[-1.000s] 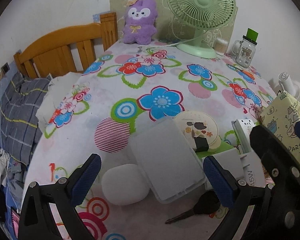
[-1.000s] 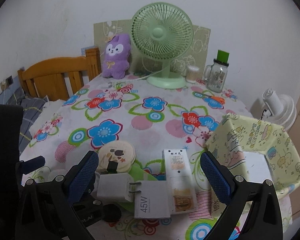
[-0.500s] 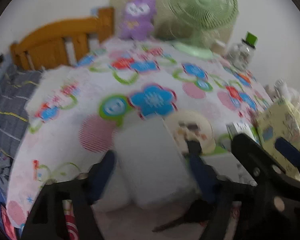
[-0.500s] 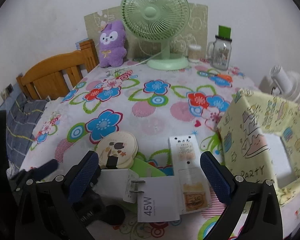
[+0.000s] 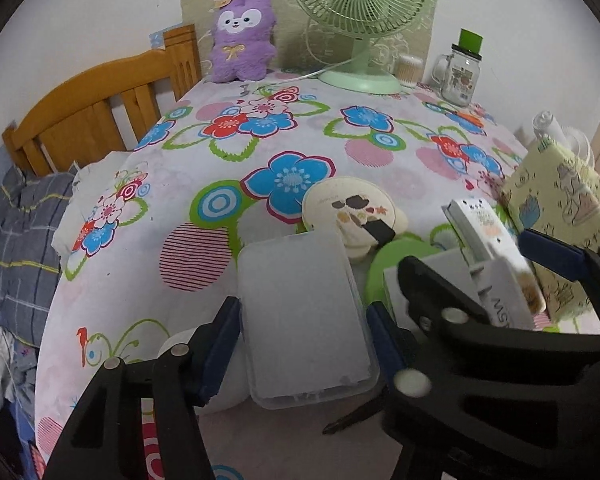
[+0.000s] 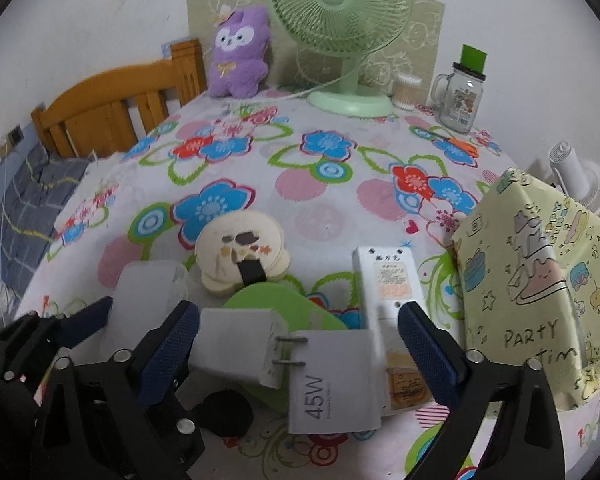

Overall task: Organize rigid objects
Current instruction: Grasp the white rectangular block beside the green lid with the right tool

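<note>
1. The left gripper (image 5: 302, 330), which stood wide apart a second ago, has narrowed onto the frosted plastic box (image 5: 304, 316). Its jaws are closing, and the blue pads (image 5: 220, 344) now lie against the two long sides of the box, so I judge the grip is on or a moment from being so.

2. The box has hardly shifted: it sits at the near edge of the flowered tablecloth (image 5: 260, 128), partly on top of a white rounded thing (image 5: 228, 380) whose nature I cannot tell, and just beside the round compact (image 5: 352, 212).

3. The right gripper (image 6: 298, 332) has sunk closer to the heap than it was a second ago. Its jaws are only beginning to close and remain wide. Between them lie the white charger (image 6: 240, 344) with its prongs out, the 45W box (image 6: 332, 380) and the lower end of the white power strip (image 6: 392, 296). No pad touches any of them that I can see.

4. Which of those three the right gripper is after I cannot say (the charger lies nearest its left pad).

5. For the task this means the left side has picked its object and the right is about to. The yellow cartoon-print bin (image 6: 532, 280) stands open just right of the heap, and looks the likely home, though nothing is in it that I can see.

6. One risk: lifting the plastic box may roll the white thing under it.
</note>
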{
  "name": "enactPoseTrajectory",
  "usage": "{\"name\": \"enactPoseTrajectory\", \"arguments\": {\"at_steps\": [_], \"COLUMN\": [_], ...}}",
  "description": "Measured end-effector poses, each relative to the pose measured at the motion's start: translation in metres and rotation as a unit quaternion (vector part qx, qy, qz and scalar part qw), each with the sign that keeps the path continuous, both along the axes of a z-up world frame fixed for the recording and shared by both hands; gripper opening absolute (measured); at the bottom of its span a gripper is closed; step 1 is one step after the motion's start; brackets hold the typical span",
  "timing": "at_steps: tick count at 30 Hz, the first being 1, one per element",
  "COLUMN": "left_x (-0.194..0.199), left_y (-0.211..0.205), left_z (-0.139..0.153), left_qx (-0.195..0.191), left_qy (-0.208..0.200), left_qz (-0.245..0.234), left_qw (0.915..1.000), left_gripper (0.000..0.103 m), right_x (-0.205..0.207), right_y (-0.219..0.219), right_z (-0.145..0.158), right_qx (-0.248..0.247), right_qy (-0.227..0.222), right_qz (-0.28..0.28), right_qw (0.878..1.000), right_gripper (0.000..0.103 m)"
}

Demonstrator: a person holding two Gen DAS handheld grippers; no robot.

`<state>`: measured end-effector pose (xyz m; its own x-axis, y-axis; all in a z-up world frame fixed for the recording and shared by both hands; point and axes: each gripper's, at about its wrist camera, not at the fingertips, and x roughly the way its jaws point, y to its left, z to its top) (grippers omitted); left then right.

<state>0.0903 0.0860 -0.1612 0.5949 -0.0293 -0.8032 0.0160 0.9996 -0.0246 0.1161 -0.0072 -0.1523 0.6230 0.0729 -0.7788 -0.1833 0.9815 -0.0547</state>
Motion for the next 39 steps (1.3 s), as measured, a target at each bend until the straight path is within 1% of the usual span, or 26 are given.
{"name": "enactPoseTrajectory", "arguments": {"at_steps": [3,6,9,11,12,13,16,18,22,24,26,29,30,31,32,33,34,39], "left_x": [-0.001,-0.001,-0.001,-0.001,-0.001,-0.001,-0.003,-0.006,-0.01,-0.011,-0.012,-0.011,-0.011,-0.011,-0.011,-0.01,-0.01,-0.01], "left_y": [-0.001,-0.001,0.001,0.003,0.004,0.004,0.004,0.005,0.008,0.008,0.008,0.008,0.008,0.008,0.008,0.009,0.009,0.006], "left_z": [-0.002,-0.002,-0.001,0.0,0.0,0.0,0.001,0.002,0.002,0.001,-0.003,-0.007,-0.008,-0.008,-0.008,-0.007,-0.007,-0.003], "left_qx": [-0.002,-0.002,-0.008,-0.012,-0.014,-0.016,-0.014,-0.011,-0.008,-0.004,-0.001,-0.009,-0.01,-0.011,-0.015,-0.021,-0.024,-0.022], "left_qy": [0.0,0.0,-0.001,0.0,0.0,0.001,0.001,0.0,0.0,-0.001,0.003,0.011,0.013,0.012,0.013,0.012,0.012,0.004], "left_qz": [-0.003,-0.003,-0.001,0.0,0.002,0.003,0.003,0.001,0.003,0.004,0.003,0.005,0.005,0.007,0.007,0.006,0.005,0.004], "left_qw": [1.0,1.0,1.0,0.9999,0.9999,0.9999,0.9999,0.9999,1.0,1.0,1.0,0.9999,0.9999,0.9998,0.9998,0.9997,0.9996,0.9997], "left_gripper": [0.066,0.066,0.066,0.066,0.066,0.066,0.066,0.066,0.066,0.066,0.065,0.064,0.063,0.063,0.063,0.063,0.063,0.063], "right_x": [0.002,0.001,0.001,0.001,0.001,0.001,0.001,-0.001,-0.004,-0.006,-0.006,-0.003,-0.003,-0.002,-0.001,0.0,0.0,-0.001], "right_y": [0.003,0.006,0.008,0.009,0.009,0.009,0.01,0.012,0.017,0.019,0.022,0.022,0.022,0.021,0.02,0.018,0.018,0.014], "right_z": [-0.005,-0.005,-0.004,-0.003,-0.002,-0.002,-0.002,-0.001,-0.001,-0.003,-0.005,-0.011,-0.012,-0.014,-0.015,-0.016,-0.015,-0.011], "right_qx": [0.004,-0.002,-0.005,-0.003,0.001,0.009,0.009,0.007,0.002,-0.002,-0.014,-0.026,-0.025,-0.017,-0.007,0.008,0.01,0.018], "right_qy": [0.012,0.004,0.0,-0.002,0.0,0.001,0.006,0.01,0.014,0.009,0.002,0.007,0.012,0.02,0.029,0.038,0.038,0.031], "right_qz": [-0.005,-0.008,-0.01,-0.004,-0.001,-0.001,0.008,0.012,0.021,0.021,0.018,0.014,0.011,0.012,0.009,0.009,0.011,0.005], "right_qw": [1.0,1.0,1.0,1.0,1.0,1.0,1.0,1.0,1.0,1.0,1.0,1.0,1.0,1.0,1.0,0.999,0.999,0.999], "right_gripper": [0.094,0.093,0.089,0.083,0.074,0.07,0.07,0.072,0.083,0.085,0.085,0.085,0.083,0.075,0.072,0.065,0.063,0.057]}}
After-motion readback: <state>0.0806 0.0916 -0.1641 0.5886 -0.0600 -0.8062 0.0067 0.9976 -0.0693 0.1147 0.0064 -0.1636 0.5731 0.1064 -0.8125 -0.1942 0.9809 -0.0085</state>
